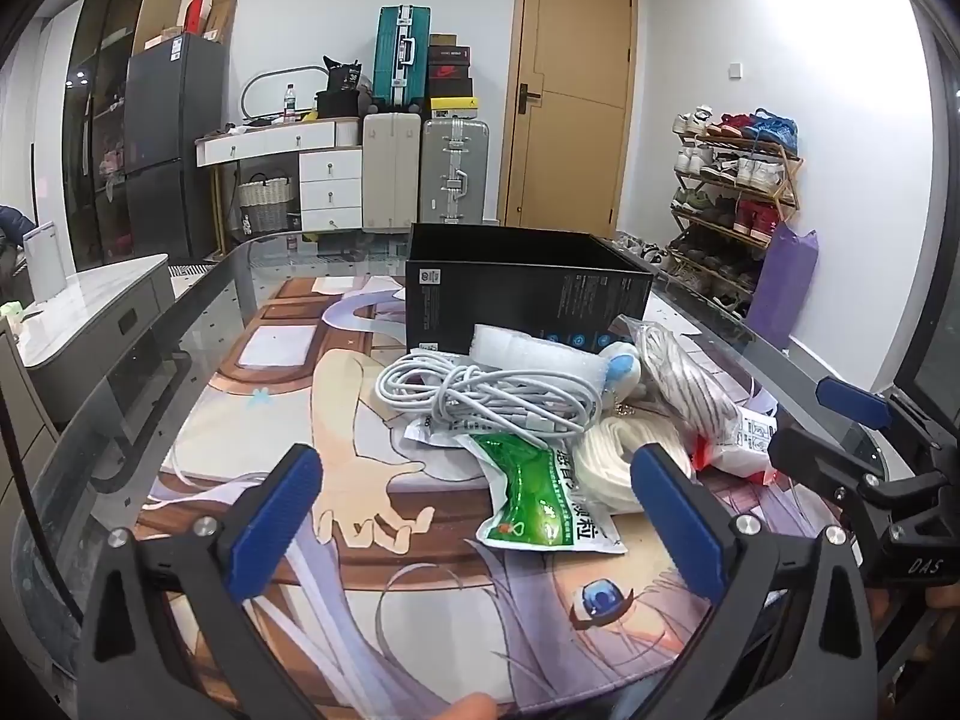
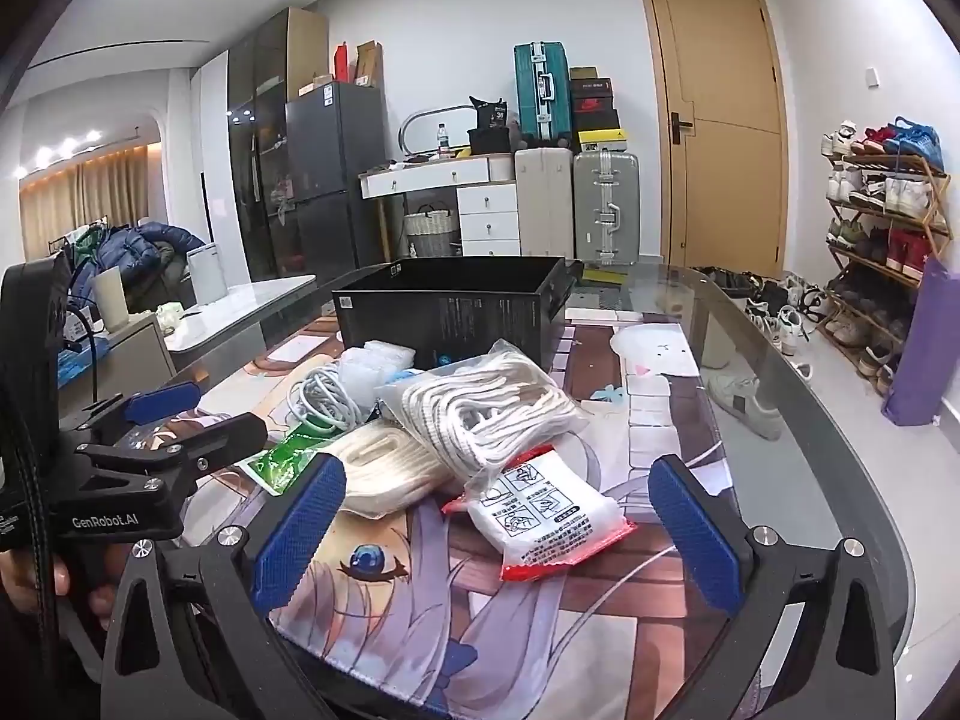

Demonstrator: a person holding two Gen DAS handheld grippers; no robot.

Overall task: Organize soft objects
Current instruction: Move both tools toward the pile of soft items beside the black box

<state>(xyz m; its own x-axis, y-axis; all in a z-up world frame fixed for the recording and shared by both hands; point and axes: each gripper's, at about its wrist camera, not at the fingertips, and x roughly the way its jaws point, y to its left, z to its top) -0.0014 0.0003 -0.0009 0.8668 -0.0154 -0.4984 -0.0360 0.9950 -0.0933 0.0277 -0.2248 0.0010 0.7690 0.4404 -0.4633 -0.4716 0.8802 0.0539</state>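
Note:
A pile of soft things lies on the printed mat in front of an open black box (image 1: 522, 294) (image 2: 456, 312). It holds a coiled white cable (image 1: 480, 399) (image 2: 324, 399), a green pouch (image 1: 534, 498) (image 2: 282, 462), a cream bundle (image 1: 606, 462) (image 2: 384, 474), a bag of white rope (image 1: 690, 390) (image 2: 492, 414), a red-edged white packet (image 2: 540, 516) (image 1: 744, 444) and white foam (image 1: 528, 348). My left gripper (image 1: 480, 516) is open and empty, just short of the green pouch. My right gripper (image 2: 498, 534) is open and empty around the red-edged packet.
The mat covers a glass table (image 1: 198, 324) (image 2: 750, 360) whose curved edge runs right. A grey counter (image 1: 96, 312) stands left. Suitcases (image 1: 420, 174), a door (image 1: 570, 90) and a shoe rack (image 2: 882, 228) are beyond the table.

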